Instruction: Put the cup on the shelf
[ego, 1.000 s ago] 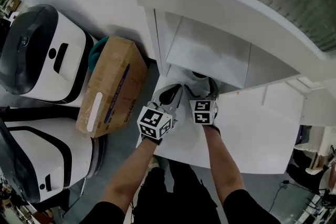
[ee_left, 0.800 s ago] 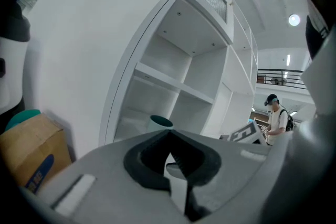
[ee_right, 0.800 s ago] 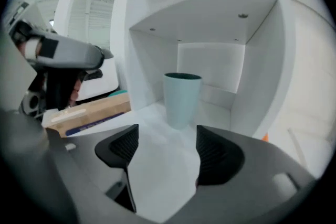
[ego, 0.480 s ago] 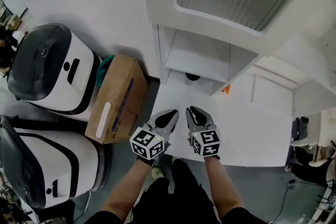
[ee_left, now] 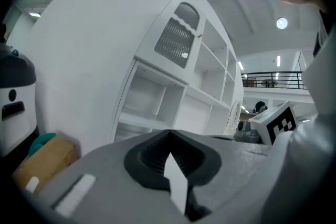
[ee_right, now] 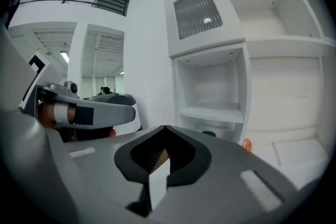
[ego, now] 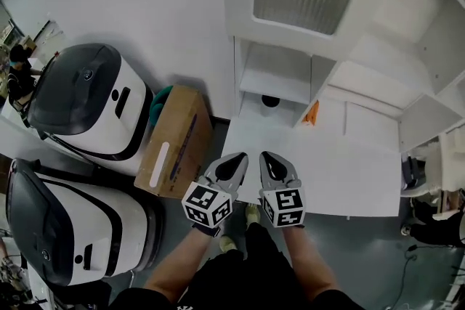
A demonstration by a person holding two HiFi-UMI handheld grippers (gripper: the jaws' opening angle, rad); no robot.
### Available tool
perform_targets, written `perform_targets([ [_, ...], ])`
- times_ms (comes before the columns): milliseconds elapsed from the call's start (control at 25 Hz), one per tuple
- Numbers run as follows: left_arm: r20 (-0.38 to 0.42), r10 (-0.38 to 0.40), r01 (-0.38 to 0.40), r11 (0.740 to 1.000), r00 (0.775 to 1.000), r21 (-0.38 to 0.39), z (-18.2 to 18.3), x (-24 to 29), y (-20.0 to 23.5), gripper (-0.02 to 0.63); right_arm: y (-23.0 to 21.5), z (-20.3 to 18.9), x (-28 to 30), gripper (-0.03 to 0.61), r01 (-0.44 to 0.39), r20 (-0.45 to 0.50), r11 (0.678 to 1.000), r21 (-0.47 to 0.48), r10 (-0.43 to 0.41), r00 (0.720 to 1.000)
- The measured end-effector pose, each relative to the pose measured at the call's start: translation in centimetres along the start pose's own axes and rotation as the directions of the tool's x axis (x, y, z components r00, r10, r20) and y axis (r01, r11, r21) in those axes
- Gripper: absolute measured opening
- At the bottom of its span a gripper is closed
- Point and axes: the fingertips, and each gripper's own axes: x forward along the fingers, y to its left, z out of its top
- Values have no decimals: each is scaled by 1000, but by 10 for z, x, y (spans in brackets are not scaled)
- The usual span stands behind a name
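The white shelf (ego: pixel 243 18) fills the upper right of your head view, its ribbed door panel at the top and open compartments below and to the right. Two white-and-black machines (ego: pixel 87 109) stand at your left, one behind the other. A white counter (ego: pixel 341 170) runs along the foot of the shelf, ahead of your claws and off to the right. A cardboard box (ego: pixel 174 145) sits on the floor between the nearer machines and the counter's left edge, with something teal tucked behind it.

You hold both claws side by side, low in the head view, over the counter's near edge and well apart from the shelf. Your left claw (ego: pixel 237 160) is pressed together, tips meeting with nothing between them. Your right claw (ego: pixel 267 159) has just been closing and now sits pressed together too, empty.

The cup (ego: pixel 269 101) stands upright in the bottom left compartment of the shelf, under the shelf board, free of both claws. A small orange thing (ego: pixel 310 113) lies near it to the right, by the foot of the partition.
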Motion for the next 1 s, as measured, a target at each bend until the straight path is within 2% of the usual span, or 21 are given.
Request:
perform_targets([
  [200,58,-14,12,999,998,29,34,-38,-24,5,21,35,-35,23,7,70,1000,1,-7,998],
  [320,68,-23,21,999,997,32,41,-57,-41,5,35,47,-58,23,3,92,1000,3,-4,996],
  [800,97,-29,21,996,995,88,55,-99,-64,5,73,64,-90,21,-29,125,1000,-2,29,992],
  [1000,115,-25,14,995,993,94,62,-106,-61,5,83,69,-89,21,-92,132,994,56,84,988],
])
